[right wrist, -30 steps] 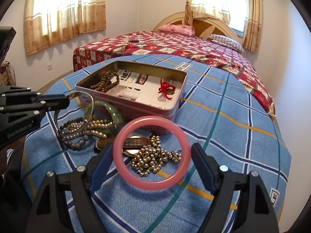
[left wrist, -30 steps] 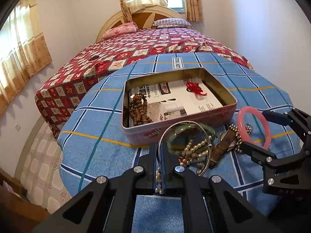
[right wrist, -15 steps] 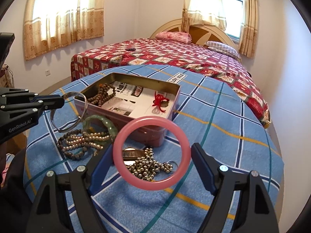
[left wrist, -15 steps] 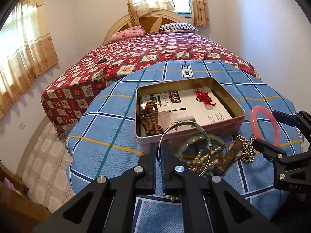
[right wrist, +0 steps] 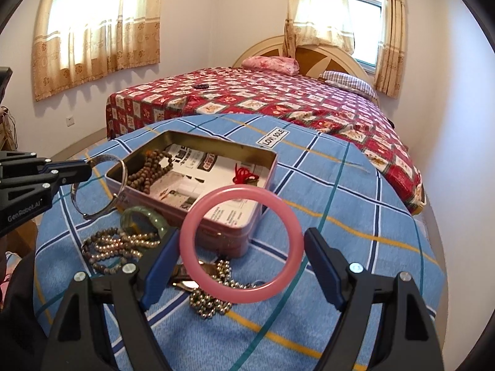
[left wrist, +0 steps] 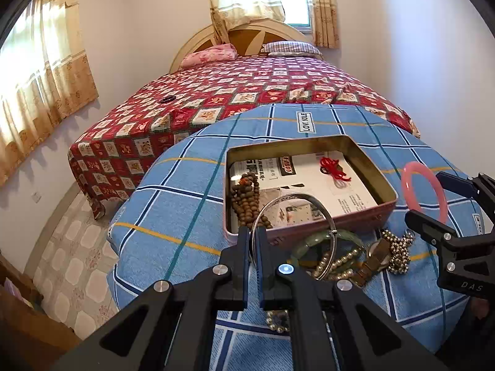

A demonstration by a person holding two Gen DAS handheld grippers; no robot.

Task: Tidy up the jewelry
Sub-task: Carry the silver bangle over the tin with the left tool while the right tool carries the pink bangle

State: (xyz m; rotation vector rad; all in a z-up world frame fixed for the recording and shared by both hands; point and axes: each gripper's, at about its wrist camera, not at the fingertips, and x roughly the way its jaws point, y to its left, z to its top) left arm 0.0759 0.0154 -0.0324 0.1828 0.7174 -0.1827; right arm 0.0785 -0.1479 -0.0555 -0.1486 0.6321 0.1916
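Observation:
My left gripper [left wrist: 254, 238] is shut on a thin silver bangle [left wrist: 324, 208], held in the air at the near left corner of an open pink tin [left wrist: 376, 167]; it also shows in the right wrist view [right wrist: 77, 168]. My right gripper [right wrist: 241, 247] is shut on a pink bangle [right wrist: 198, 213], its fingers pressing the ring's two sides, held above the table in front of the tin [right wrist: 229, 238]. The tin holds brown wooden beads [left wrist: 247, 198] and a red knot charm [left wrist: 332, 165] on printed paper.
On the blue checked tablecloth [left wrist: 185, 204] in front of the tin lie a green jade bangle [right wrist: 145, 216], pearl and bead bracelets [right wrist: 114, 247], a watch [left wrist: 376, 255] and a silver ball chain [right wrist: 213, 300]. A bed with a red quilt [right wrist: 278, 99] stands behind the round table.
Both grippers have risen with their bangles. The silver bangle has lifted off the pile to the tin's rim height, and the pink bangle sits higher above the table.

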